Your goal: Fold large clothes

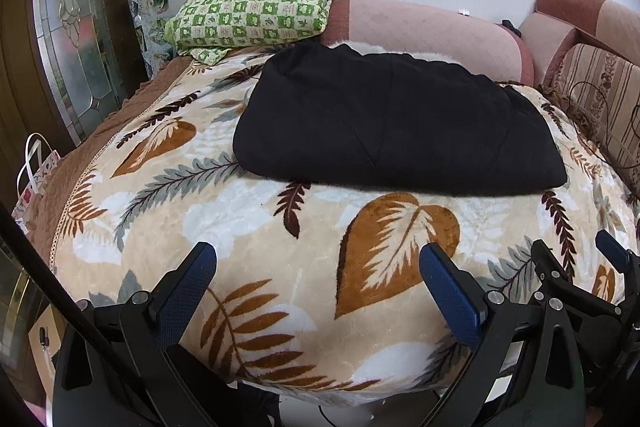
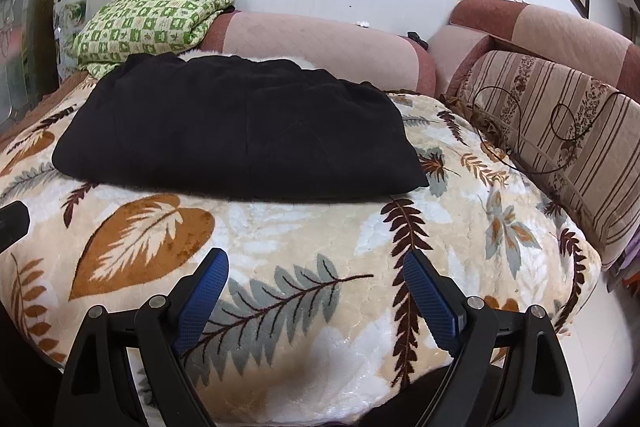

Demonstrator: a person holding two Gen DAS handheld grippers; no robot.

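Observation:
A black garment (image 1: 396, 119) (image 2: 236, 131) lies folded into a broad rectangle on a leaf-patterned blanket (image 1: 256, 227) (image 2: 300, 227). My left gripper (image 1: 316, 255) hovers open over the blanket's near part, well short of the garment, with nothing between its blue pads. My right gripper (image 2: 316, 263) is likewise open and empty over the blanket in front of the garment. The right gripper's fingers (image 1: 612, 255) show at the right edge of the left wrist view. A dark tip of the left gripper's finger (image 2: 12, 223) shows at the left edge of the right wrist view.
A folded green checked cloth (image 1: 256, 7) (image 2: 152, 19) rests at the back left on a pink sofa back (image 1: 432, 31) (image 2: 320, 47). A striped cushion (image 2: 560, 127) with a thin cable lies to the right. A glass door (image 1: 72, 27) and a paper bag (image 1: 36, 171) stand at left.

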